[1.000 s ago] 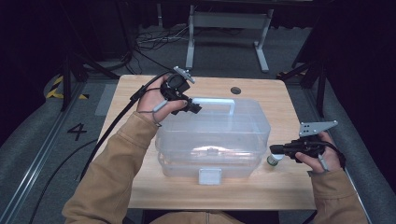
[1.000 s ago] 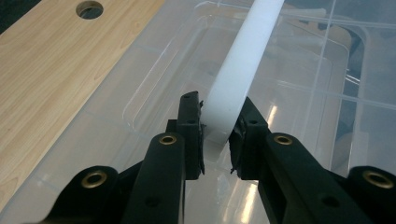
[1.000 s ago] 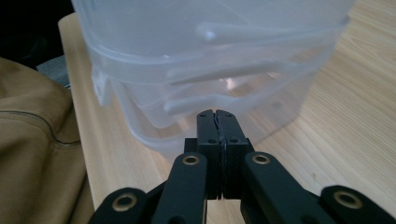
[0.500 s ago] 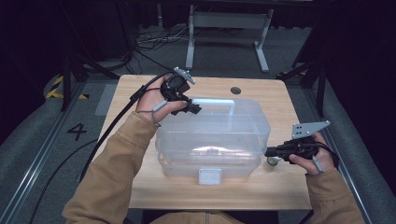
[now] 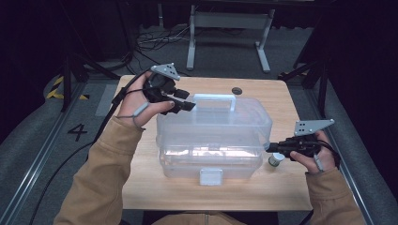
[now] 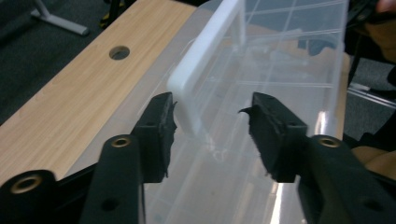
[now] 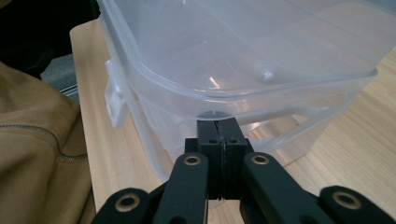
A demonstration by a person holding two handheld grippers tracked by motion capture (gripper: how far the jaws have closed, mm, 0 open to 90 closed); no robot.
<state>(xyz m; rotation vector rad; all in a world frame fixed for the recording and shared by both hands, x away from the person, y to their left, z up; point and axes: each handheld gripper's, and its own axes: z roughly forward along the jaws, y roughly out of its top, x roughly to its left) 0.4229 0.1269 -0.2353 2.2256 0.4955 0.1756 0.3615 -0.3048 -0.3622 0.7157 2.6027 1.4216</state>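
**Ana:** Fingers [image 6: 280,135] of the left gripper [image 5: 180,101] had just been opening; compared with a moment before, when they sat close around the white handle [image 5: 213,98] of the clear plastic box [image 5: 213,136], they stood spread with daylight on both sides of it. The handle's near end was between them, untouched as far as I could see.

**Ben:** So the handle was let go?

**Ana:** I judged it so. The hand had also lifted a little off the lid since the earlier picture. That suggested the grip on the handle was finished, or was being reset for another try.

**Ben:** And the other side?

**Ana:** The right gripper [image 5: 272,147] was clenched on nothing, its tips pressed together just under the lid's rim on the box's right side. It had hardly shifted. It looked placed to steady the box or pry the lid.

**Ben:** Where did the box sit?

**Ana:** Mid-desk [image 5: 141,187], its front latch [image 5: 210,176] facing the near edge. A small round metal piece [image 5: 274,160] lay beside it near the right edge.

**Ben:** Anything unclear?

**Ana:** Whether the latch was fastened, I couldn't tell. The contents were a blur through the plastic. Whether the right tips actually touched the rim was also hard to settle.
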